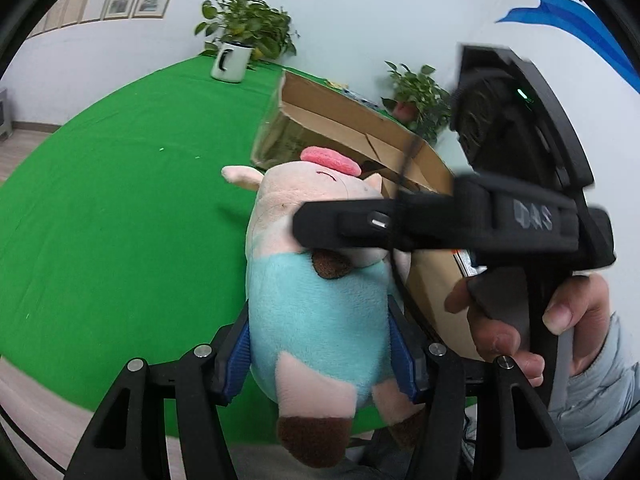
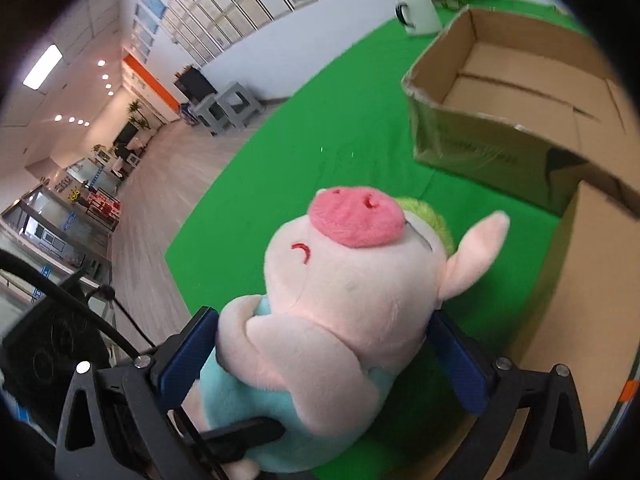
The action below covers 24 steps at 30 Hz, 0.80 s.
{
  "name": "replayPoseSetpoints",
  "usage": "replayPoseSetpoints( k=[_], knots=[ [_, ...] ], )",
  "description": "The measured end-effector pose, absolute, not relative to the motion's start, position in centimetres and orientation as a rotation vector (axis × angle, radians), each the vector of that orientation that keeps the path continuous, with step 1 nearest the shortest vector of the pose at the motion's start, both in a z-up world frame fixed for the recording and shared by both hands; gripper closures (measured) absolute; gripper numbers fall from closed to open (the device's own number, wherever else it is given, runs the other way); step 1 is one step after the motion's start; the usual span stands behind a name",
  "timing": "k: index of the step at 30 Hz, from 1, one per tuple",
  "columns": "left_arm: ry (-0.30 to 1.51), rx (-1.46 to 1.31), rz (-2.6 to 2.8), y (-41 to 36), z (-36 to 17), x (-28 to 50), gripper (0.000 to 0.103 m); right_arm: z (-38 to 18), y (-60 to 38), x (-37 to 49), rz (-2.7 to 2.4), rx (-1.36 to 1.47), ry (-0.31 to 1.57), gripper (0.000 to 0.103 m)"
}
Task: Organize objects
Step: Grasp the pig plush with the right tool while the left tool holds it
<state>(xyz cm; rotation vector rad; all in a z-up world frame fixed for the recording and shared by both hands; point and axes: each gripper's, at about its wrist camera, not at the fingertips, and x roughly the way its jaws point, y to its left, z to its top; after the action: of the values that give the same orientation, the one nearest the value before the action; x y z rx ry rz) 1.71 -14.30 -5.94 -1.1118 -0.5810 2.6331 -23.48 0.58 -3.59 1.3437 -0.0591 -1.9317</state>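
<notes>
Two-gripper hold on a plush pig, above the green table. Left gripper (image 1: 320, 344) clamps the plush pig (image 1: 320, 312) across its teal belly; blue pads (image 1: 240, 356) press into the fabric on both sides, feet hanging toward the camera. Right gripper (image 2: 332, 360) brackets the same toy higher up, approx. at shoulder/neck level, w/ its blue pads (image 2: 188, 352) against the plush on either side; it reads as closed on the toy, though contact on the far pad is partly hidden by the head. In the left wrist view the right gripper's black finger (image 1: 344, 222) crosses the pig's chest, and the person's right hand (image 1: 520, 320) grips the handle behind it. The double hold probably serves a hand-over btwn grippers, or steadies a soft body that sags under a single pinch. Pig is off the green table (image 1: 120, 200), not resting on it, just beside the open cardboard box (image 2: 500, 92), which appears empty inside and is the likely destination. Background: white mug (image 1: 232, 62) and potted plant (image 1: 252, 26) at the table's far edge, well apart from the action. Risk: plush may slip or twist when one clamp lets go.
</notes>
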Motion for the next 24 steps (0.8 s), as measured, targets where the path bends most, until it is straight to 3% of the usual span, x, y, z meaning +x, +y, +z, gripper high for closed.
replayPoseSetpoints(
  k=[10, 14, 24],
  knots=[
    [-0.611, -1.062, 2.718, -14.2, -6.3, 4.1, 0.047, -4.4, -4.3, -22.7, -2.007, 1.51, 0.222, 0.0],
    [-0.584, -1.052, 2.714, -14.4, -6.4, 4.4, 0.047, -5.9, -4.2, -23.0, -1.987, 1.605, 0.157, 0.001],
    [-0.398, -1.011, 2.753, -13.8, -5.1, 5.3, 0.049, -5.0, -1.8, -21.8, -2.038, 1.467, 0.051, 0.022]
  ],
)
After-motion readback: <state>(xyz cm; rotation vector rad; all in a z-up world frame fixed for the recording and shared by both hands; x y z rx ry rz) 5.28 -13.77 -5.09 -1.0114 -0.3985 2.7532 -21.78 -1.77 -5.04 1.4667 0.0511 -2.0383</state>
